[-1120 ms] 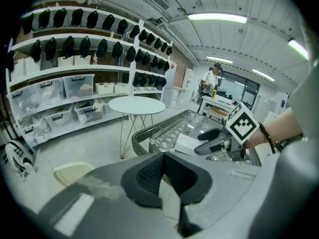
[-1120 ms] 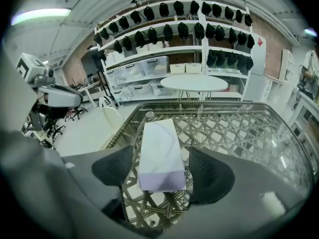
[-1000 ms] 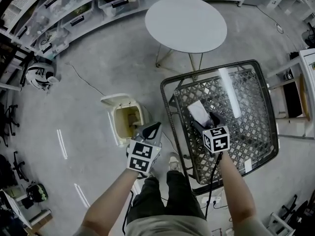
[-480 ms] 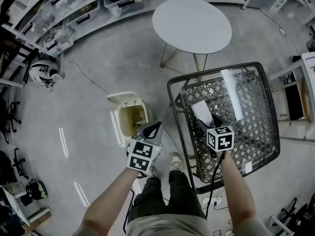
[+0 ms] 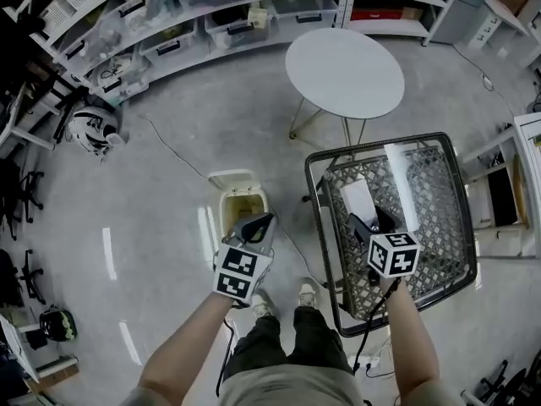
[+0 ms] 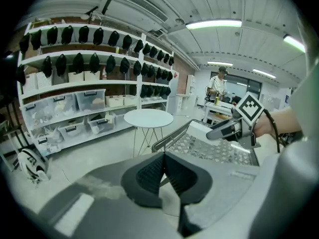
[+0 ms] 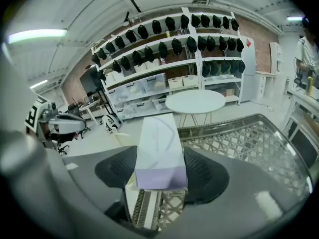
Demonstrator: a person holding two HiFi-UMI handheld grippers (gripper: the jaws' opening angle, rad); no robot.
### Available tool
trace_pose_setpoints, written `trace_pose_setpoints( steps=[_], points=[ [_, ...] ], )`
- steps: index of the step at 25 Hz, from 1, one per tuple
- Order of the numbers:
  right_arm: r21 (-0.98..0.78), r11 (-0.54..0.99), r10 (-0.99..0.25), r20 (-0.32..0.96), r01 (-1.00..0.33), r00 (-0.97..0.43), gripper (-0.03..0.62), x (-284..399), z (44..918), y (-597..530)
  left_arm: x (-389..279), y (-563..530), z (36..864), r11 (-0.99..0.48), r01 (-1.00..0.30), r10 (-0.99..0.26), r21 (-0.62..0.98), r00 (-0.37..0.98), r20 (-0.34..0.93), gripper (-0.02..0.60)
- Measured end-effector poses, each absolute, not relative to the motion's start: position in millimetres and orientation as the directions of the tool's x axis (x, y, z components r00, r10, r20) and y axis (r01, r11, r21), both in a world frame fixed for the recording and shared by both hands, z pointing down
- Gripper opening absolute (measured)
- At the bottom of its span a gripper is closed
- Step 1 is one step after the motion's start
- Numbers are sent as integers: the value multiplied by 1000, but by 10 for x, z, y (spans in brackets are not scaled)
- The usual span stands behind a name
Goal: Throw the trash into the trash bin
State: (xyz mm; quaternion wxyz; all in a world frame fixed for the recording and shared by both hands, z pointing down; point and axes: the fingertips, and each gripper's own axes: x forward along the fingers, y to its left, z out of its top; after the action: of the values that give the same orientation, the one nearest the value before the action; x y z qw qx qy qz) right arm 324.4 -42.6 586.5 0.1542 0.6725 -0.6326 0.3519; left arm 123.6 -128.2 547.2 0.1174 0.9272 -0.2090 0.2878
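Carton (image 7: 158, 148) is gripped now: the white box with its lavender end is clamped by its sides in the right gripper (image 5: 369, 221), whose jaws have just been closing and are set wide on it. It is held over the mesh table (image 5: 439, 155), seemingly clear of the surface. Nothing is held in the left gripper (image 5: 260, 224); its jaws are brought fully together, just beside the trash bin (image 5: 241, 214), whose lid (image 5: 230, 178) is flipped open. A carry leftward seems called for, lifted clear of the table's raised rim, until the carton is centred over the bin's mouth. Pressure is best maintained until then, since a light carton is easily tilted. Release is best made low, with the left gripper drawn aside.
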Motion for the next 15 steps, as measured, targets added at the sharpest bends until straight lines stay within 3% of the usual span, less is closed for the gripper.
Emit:
trace_pose_setpoints(
  steps=[15],
  points=[
    [-203, 35, -844, 518, -979, -137, 301, 2371, 4371, -561, 258, -1330, 4402, -815, -575, -482, 69, 740, 470, 3]
  ],
)
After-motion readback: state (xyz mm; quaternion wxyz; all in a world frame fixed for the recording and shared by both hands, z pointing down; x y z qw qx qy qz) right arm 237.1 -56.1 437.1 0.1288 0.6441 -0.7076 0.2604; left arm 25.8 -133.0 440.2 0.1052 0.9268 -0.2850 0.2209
